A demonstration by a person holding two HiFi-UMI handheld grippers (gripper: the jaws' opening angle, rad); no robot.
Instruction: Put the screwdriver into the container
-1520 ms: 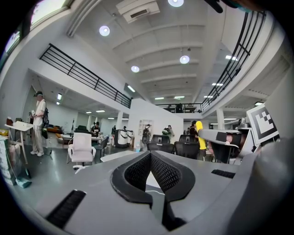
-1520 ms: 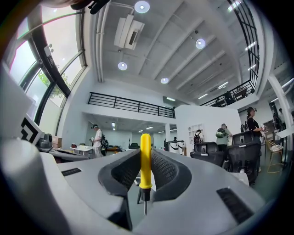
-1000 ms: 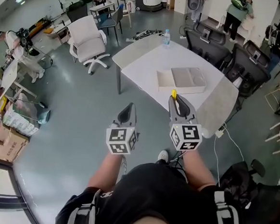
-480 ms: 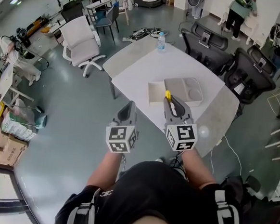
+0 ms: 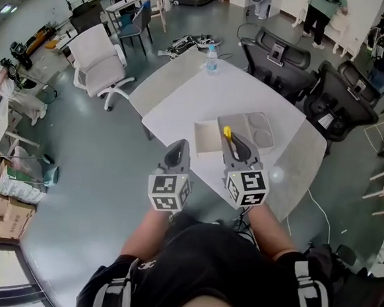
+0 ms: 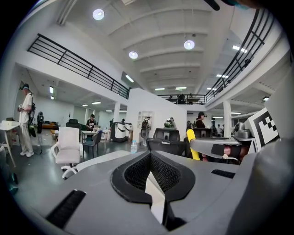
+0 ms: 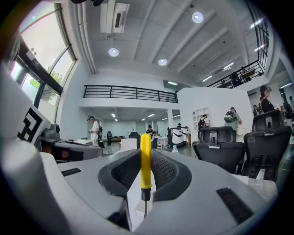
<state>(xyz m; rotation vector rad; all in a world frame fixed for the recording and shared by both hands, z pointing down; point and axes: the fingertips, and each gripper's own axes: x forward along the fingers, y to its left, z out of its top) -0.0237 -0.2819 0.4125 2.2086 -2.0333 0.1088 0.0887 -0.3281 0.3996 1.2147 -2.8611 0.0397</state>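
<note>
Right tongs point(image 7: 146, 183) were clenched on the screwdriver point(image 7: 145, 158), gripping the thin metal shaft just below the yellow handle, with the handle pointing away from me. Left tongs point(image 6: 151, 188) were released, jaws a thin slit apart with nothing in them, held low at the left and clear of the table point(image 5: 197, 93).

From the head view the screwdriver sat over the near left part of the grey container point(image 5: 251, 116). I couldn't tell how high it was.

Risks:
- The grip was on a slim shaft with the heavy handle out front, so it could swivel or slide out on the way down.
- Letting go too soon or off to the left would likely drop it into the open white box point(image 5: 206, 139) touching the container, or onto the bare table, where it could roll.

Counts:
- one screwdriver
- one container
- one white box
- one water bottle point(image 5: 212, 57) at the far edge
- one table
- two tongs
</note>
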